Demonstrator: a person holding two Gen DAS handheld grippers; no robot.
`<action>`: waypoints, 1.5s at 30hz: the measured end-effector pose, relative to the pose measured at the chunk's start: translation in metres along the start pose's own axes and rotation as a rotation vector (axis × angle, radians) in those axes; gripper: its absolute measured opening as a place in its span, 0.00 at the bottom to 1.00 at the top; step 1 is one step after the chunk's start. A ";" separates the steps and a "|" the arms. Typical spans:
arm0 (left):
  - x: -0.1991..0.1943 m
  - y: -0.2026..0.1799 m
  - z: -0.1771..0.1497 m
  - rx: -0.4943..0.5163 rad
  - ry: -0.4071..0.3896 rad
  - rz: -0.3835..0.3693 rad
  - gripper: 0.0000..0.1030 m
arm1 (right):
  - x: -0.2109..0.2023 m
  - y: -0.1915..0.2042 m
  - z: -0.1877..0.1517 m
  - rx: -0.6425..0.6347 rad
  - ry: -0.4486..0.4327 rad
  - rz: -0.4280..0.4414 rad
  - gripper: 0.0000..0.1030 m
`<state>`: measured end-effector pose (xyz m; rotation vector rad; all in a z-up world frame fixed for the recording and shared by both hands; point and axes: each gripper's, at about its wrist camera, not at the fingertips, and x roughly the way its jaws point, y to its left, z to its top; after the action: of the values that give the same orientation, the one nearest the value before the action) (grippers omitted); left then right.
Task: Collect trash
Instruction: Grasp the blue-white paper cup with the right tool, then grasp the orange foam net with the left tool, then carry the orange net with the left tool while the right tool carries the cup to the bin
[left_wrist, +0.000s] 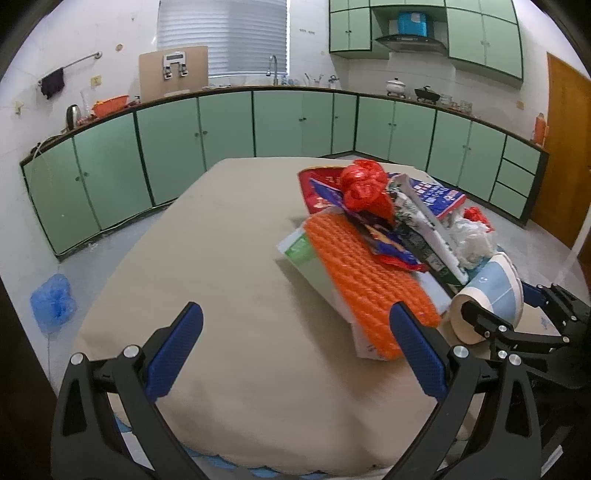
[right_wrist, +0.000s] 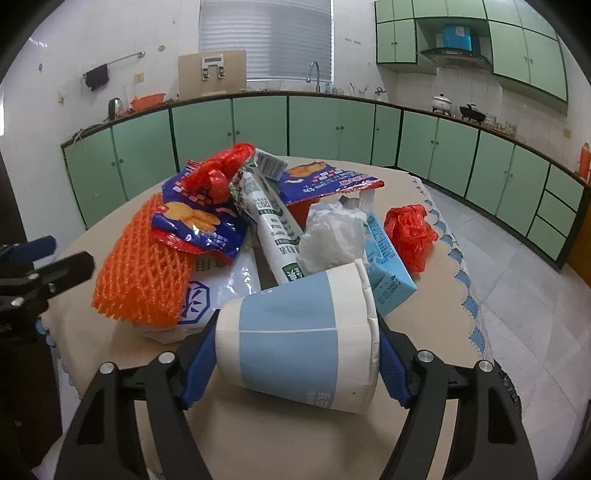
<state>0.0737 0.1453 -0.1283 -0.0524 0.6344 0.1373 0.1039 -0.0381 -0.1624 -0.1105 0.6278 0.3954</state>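
A pile of trash lies on the beige table: an orange foam net, red plastic bags, blue snack wrappers, a white crumpled bag, a light blue carton and a white tube. My right gripper is shut on a blue-and-white paper cup, held on its side at the near edge of the pile; the cup also shows in the left wrist view. My left gripper is open and empty, just left of the pile, its right finger by the orange net.
Green kitchen cabinets run along the walls behind the table. A blue plastic bag lies on the floor at left. A wooden door stands at right. The table's scalloped cloth edge is near the pile on the right.
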 end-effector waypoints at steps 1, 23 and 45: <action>0.000 -0.002 0.001 0.001 0.000 -0.008 0.95 | -0.003 -0.002 0.000 0.004 -0.005 0.002 0.72; 0.029 -0.025 0.005 -0.054 0.089 -0.098 0.11 | -0.037 -0.027 0.008 0.057 -0.071 -0.025 0.72; -0.060 -0.042 0.045 -0.009 -0.157 -0.081 0.11 | -0.091 -0.065 0.024 0.107 -0.193 -0.091 0.72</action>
<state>0.0580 0.1013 -0.0561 -0.0754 0.4741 0.0653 0.0751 -0.1223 -0.0907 0.0020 0.4509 0.2798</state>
